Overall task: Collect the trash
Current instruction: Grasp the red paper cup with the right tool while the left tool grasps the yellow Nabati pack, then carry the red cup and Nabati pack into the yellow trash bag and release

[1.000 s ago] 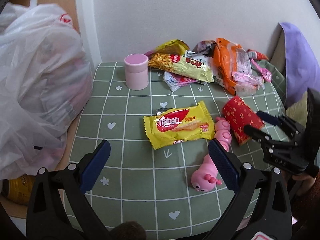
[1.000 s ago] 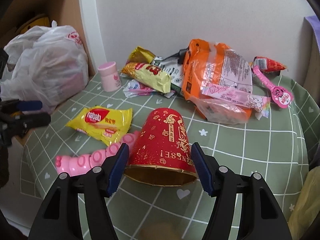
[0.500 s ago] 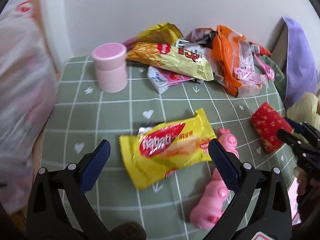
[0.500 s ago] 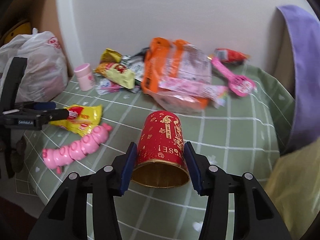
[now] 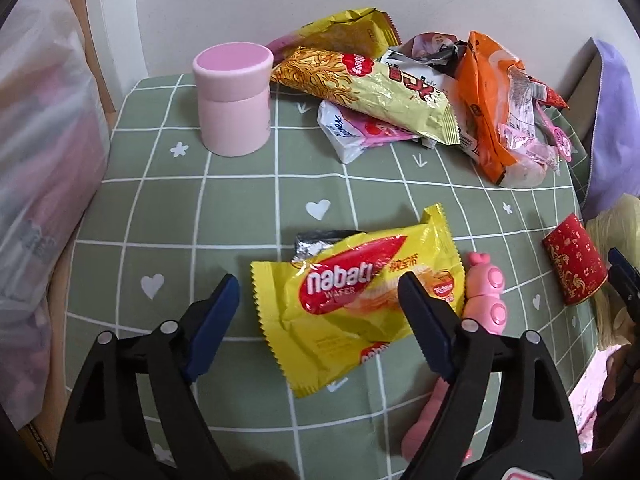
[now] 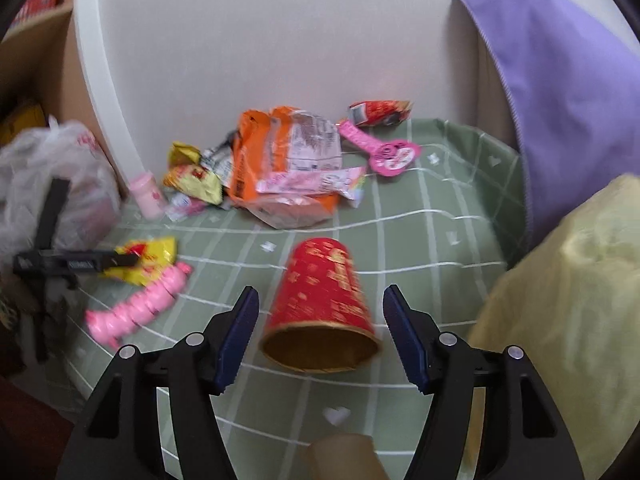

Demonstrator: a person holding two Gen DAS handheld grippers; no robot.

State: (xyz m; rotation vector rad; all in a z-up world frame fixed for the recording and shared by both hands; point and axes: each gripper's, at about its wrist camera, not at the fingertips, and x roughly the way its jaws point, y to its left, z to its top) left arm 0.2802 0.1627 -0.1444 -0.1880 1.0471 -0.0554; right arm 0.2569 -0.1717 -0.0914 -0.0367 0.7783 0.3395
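The left tool (image 5: 318, 306) points steeply down at the bench (image 5: 240, 200), which carries a green cloth with a white grid. Its jaws are closing. The yellow wafer wrapper (image 5: 352, 292) lies flat on the cloth between them; the right pad overlaps the wrapper's right part in the view, and the left pad stands clear of its left edge. The pads do not press on the wrapper.

The right tool (image 6: 320, 320) points down at the red paper cup (image 6: 320, 304), which lies on its side on the cloth with its open mouth toward the camera. The jaws of this tool are opening. The cup sits between the pads, with a clear gap on both sides. Nothing is gripped.

A pink caterpillar toy (image 5: 486, 292) lies just beside the right edge of the wrapper. The red cup lies farther right, near the bench edge.

At the rear of the bench, against the wall, lies a heap of snack wrappers (image 5: 372, 84) with an orange bag (image 5: 490, 108) at its right. A pink lidded jar (image 5: 234, 98) stands upright to the left of the heap. A white plastic bag (image 5: 40, 160) sits beside the left edge of the bench.
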